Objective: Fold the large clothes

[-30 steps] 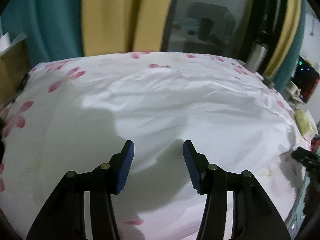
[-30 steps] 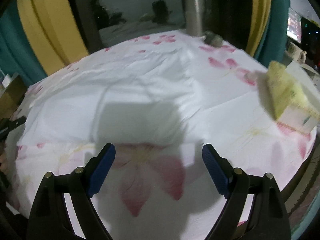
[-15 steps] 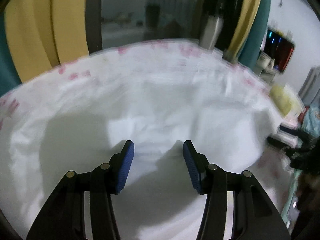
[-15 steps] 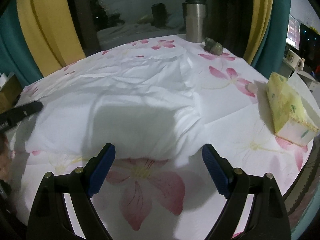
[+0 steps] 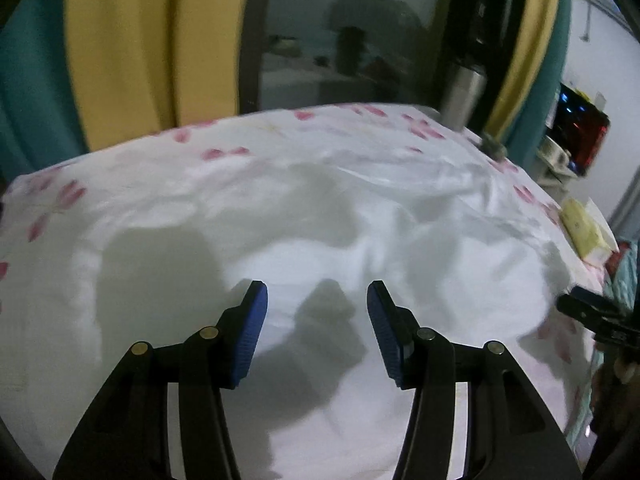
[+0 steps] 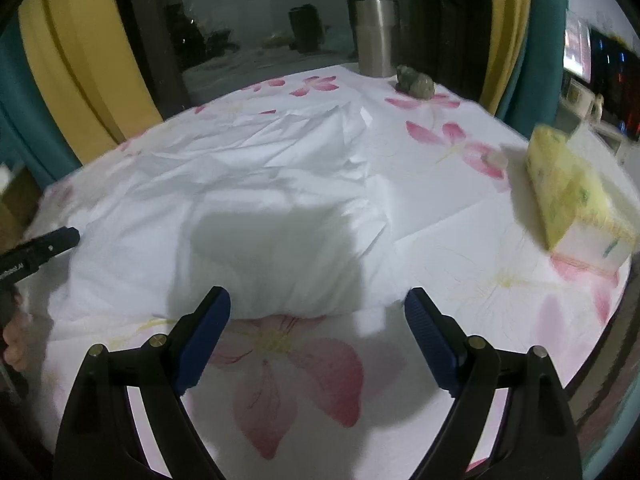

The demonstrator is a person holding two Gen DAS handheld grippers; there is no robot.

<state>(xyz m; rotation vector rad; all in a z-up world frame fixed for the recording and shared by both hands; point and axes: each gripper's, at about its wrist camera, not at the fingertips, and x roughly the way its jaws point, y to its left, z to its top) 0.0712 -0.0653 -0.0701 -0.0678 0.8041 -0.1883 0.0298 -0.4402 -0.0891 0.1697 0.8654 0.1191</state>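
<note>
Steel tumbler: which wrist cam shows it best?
Right wrist. The steel tumbler stands sharp and whole at the table's far edge, lid to base. The left wrist view shows the same tumbler only blurred and dim, its top lost against the dark frame.

We see a dark window [image 6: 260, 20] at twelve o'clock, flanked by yellow curtains [image 6: 80, 60] and teal curtains [image 5: 36, 92]. At two o'clock glowing screens [image 6: 600, 60] light the dim room beyond the floral-covered counter [image 6: 460, 184].
</note>
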